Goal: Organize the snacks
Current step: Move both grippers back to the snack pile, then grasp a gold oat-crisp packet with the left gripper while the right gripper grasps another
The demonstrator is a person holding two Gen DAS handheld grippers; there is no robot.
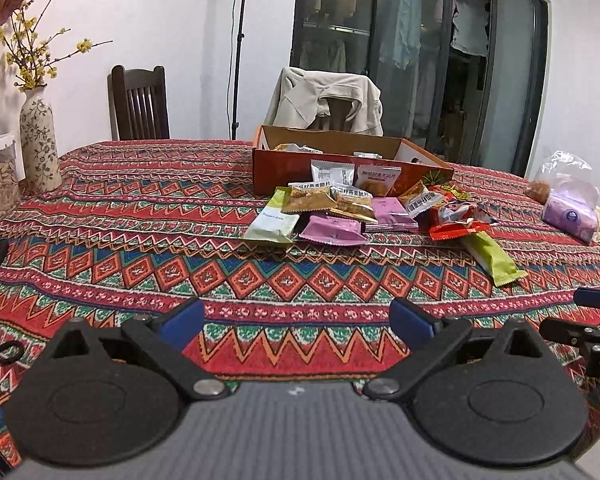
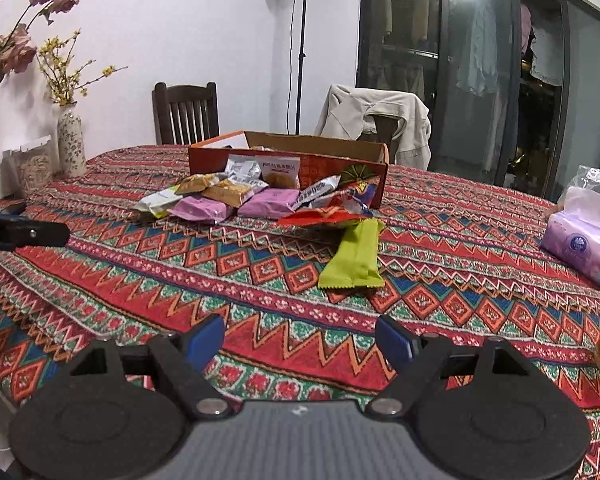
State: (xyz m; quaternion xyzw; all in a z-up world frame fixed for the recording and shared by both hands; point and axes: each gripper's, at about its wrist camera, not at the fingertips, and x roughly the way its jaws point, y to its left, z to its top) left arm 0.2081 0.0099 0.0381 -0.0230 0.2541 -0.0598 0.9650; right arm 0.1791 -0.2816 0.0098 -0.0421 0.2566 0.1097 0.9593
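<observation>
Both grippers hang over the near edge of the tabletop – left gripper [image 1: 296, 320] and right gripper [image 2: 300, 340] gaping, nothing in them. Mid-table sits the snack packet pile [image 1: 340, 208], green packet [image 2: 354, 256] nearest – orange cardboard box [image 1: 284, 168] right behind.

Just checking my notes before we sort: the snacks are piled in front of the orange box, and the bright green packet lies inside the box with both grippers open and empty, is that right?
Not quite: the green packet lies on the tablecloth, nearer than the box, as the right wrist view shows. The pile and the open, empty left gripper and right gripper are as you say.
</observation>
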